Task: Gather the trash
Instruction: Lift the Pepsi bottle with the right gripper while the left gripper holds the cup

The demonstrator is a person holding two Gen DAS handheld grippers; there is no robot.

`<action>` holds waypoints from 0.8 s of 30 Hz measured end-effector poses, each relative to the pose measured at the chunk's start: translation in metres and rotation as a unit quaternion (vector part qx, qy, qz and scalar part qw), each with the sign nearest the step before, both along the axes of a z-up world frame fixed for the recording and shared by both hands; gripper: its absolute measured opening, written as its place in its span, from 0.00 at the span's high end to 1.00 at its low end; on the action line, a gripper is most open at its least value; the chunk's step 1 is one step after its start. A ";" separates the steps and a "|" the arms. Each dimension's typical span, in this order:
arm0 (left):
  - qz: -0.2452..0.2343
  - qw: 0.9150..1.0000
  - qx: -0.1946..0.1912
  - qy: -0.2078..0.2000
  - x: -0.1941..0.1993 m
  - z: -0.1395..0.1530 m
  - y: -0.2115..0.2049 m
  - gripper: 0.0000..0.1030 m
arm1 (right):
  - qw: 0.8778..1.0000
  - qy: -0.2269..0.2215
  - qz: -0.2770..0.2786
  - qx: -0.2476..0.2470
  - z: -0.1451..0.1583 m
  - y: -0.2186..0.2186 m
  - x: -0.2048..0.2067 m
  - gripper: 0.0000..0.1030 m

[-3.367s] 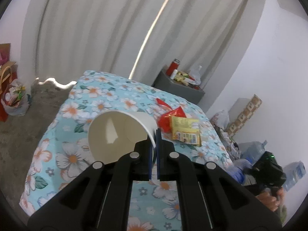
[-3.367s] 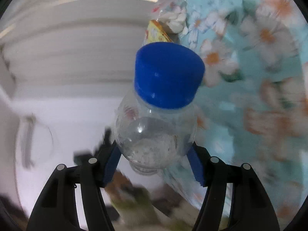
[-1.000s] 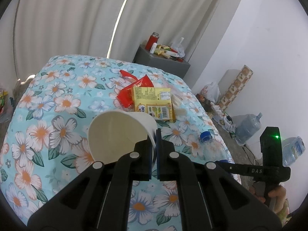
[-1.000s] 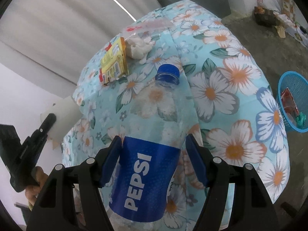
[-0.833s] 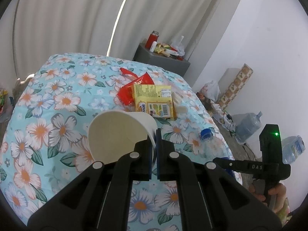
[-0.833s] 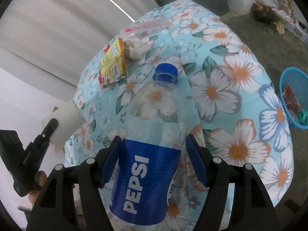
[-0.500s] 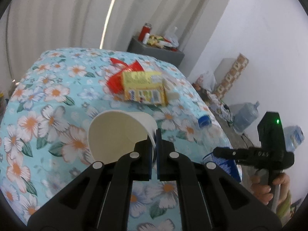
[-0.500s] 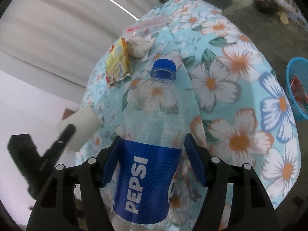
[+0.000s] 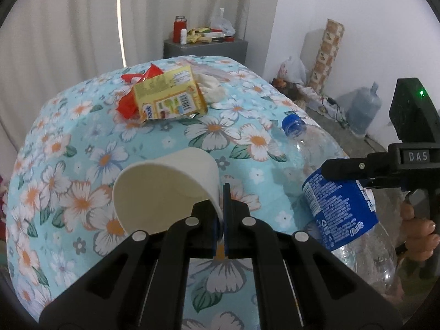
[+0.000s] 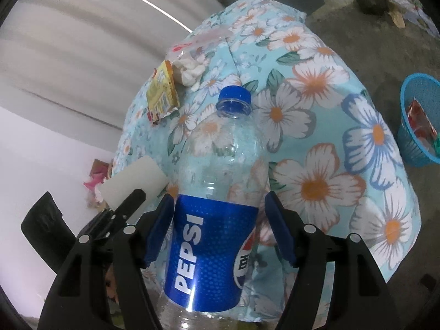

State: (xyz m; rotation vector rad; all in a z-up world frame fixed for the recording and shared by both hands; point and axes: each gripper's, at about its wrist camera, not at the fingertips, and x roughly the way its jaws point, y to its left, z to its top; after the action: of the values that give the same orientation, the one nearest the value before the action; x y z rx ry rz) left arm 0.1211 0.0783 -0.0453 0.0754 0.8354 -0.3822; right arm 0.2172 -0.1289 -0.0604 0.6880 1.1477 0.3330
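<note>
My left gripper (image 9: 222, 192) is shut on the rim of a white paper cup (image 9: 165, 187), which lies on its side with the mouth toward the camera, above the floral table (image 9: 82, 165). My right gripper (image 10: 220, 214) is shut on the blue label of an empty Pepsi bottle (image 10: 220, 159) with its blue cap pointing away. In the left wrist view the bottle (image 9: 338, 211) sits close to the cup's right. A yellow packet (image 9: 169, 97), a red wrapper (image 9: 128, 107) and crumpled white tissue (image 9: 210, 88) lie at the table's far side.
A blue basket (image 10: 420, 121) holding wrappers stands on the floor right of the table. A clear plastic bag (image 10: 203, 38) lies by the tissue. Behind the table are a grey cabinet (image 9: 205, 48) with small items, a water jug (image 9: 363, 110) and a curtain.
My left gripper has carried the cup down and toward the right gripper, so the bottle now looms close on the right of its view. The right gripper still grips the bottle.
</note>
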 end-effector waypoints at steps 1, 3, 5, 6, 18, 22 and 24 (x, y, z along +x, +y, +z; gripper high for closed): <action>-0.002 1.000 0.002 -0.001 0.001 0.000 -0.002 0.99 | 1.000 0.003 -0.003 0.000 0.000 0.001 -0.001 0.35; -0.002 1.000 0.002 0.000 0.003 0.001 -0.004 0.99 | 1.000 0.007 -0.006 0.004 -0.001 0.002 -0.003 0.35; -0.002 1.000 0.003 0.000 0.004 0.002 -0.006 0.99 | 1.000 0.012 -0.004 0.013 -0.004 0.006 -0.003 0.35; -0.002 1.000 0.003 0.000 0.004 0.002 -0.006 0.99 | 1.000 0.014 -0.002 0.015 -0.005 0.007 -0.003 0.35; -0.004 1.000 0.009 -0.002 0.003 0.005 -0.014 0.99 | 0.999 0.014 -0.007 0.030 -0.012 0.010 -0.007 0.41; -0.004 1.000 0.010 -0.004 0.004 0.005 -0.014 0.99 | 0.999 0.010 -0.004 0.043 -0.011 0.008 -0.009 0.42; -0.005 1.000 0.012 -0.005 0.003 0.006 -0.014 0.99 | 0.999 0.009 -0.003 0.054 -0.010 0.007 -0.010 0.42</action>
State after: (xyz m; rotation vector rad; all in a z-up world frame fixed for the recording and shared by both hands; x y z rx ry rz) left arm 0.1243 0.0645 -0.0393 0.1037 0.8292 -0.3806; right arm 0.2073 -0.1216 -0.0704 0.7900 1.1505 0.3856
